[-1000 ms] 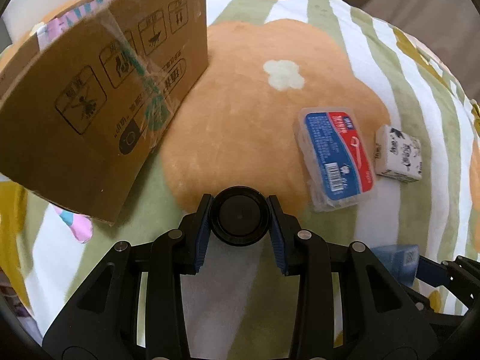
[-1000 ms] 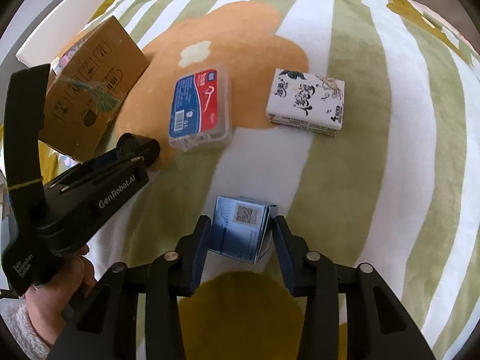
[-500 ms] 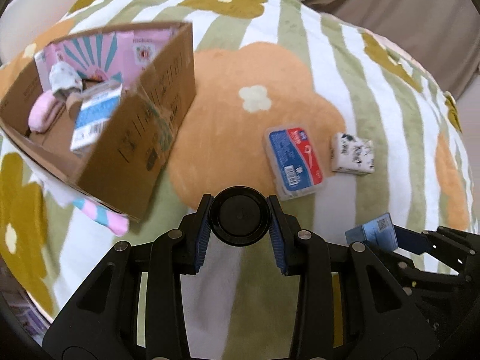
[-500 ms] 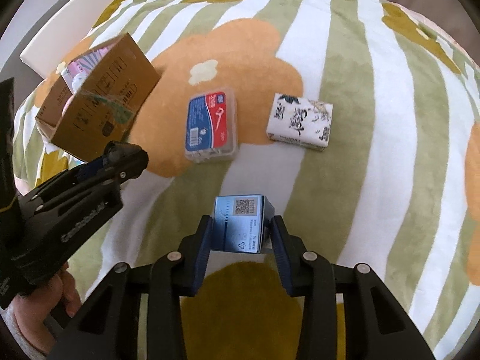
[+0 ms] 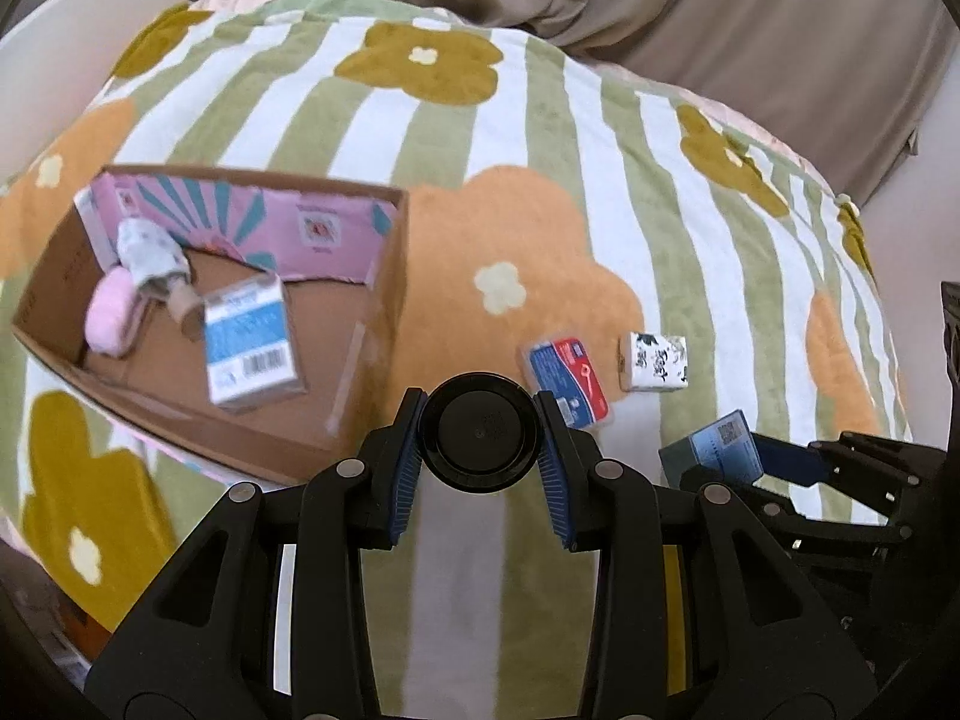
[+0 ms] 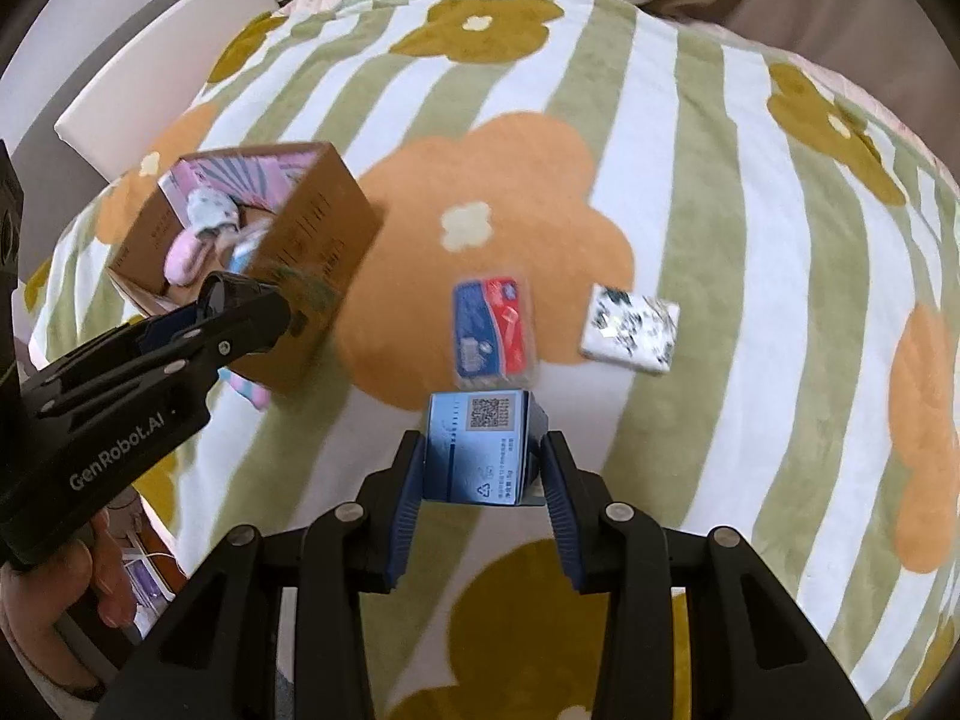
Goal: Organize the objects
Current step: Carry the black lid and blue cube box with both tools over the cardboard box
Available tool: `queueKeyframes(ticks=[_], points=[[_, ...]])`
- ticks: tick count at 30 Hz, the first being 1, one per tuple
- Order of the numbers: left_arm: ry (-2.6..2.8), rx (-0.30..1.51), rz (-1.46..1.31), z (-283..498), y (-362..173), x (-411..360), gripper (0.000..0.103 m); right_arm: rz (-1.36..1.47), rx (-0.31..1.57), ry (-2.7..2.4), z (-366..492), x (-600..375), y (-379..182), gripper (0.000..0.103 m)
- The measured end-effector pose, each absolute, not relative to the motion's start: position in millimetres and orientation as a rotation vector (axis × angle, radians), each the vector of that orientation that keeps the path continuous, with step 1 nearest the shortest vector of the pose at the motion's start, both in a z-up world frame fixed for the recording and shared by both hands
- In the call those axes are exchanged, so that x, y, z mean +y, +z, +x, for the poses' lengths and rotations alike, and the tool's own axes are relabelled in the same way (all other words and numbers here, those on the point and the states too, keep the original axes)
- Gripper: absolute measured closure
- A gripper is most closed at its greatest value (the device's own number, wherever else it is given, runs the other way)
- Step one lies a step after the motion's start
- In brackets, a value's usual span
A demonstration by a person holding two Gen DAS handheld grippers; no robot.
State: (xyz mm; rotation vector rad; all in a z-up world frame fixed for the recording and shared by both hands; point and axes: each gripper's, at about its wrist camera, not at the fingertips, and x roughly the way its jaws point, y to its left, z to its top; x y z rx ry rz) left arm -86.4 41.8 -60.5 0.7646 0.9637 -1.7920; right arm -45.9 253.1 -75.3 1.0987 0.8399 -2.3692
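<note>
At lower centre of the left wrist view, the left gripper (image 5: 478, 450) has its blue ribbed pads pinching a round black cap or jar lid (image 5: 478, 441), smooth plastic, seen face-on; what lies beneath it cannot be told. At lower centre of the right wrist view, the right gripper (image 6: 477, 468) clamps a small blue carton (image 6: 477, 450) by its two sides, QR code uppermost, glossy printed card, raised clear of the blanket (image 6: 690, 192). That blanket is plush, with green and white stripes and orange and mustard flowers. At mid-left of the left wrist view stands an open cardboard box (image 5: 384, 324), corrugated brown with a pink printed liner, holding a blue-and-white barcoded carton (image 5: 249, 348), a pink fluffy item (image 5: 111, 312) and a patterned fabric bundle (image 5: 150, 258). Right of centre, a clear plastic case with a red-and-blue label (image 5: 567, 375) lies flat just beside a white tissue pack with black ink print (image 5: 654, 360), apart from it. Both lie well apart from the box.
</note>
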Motion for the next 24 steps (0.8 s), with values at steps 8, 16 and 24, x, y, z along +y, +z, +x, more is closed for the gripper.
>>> queueKeyframes(ticks=[8,16,24], points=[[-1.815,0.954,0.756,-36,-35,17,0.071,1.045,0.833,-2.385,-25,197,-57,0.067],[-1.819,0.932,0.771,25,-28,-16,0.071,1.007,0.807,-2.386,-14,138,-54,0.067],[-1.813,0.939,0.793,74,-41,-45,0.071,1.017,0.793,-2.386,-14,87,-74,0.068]])
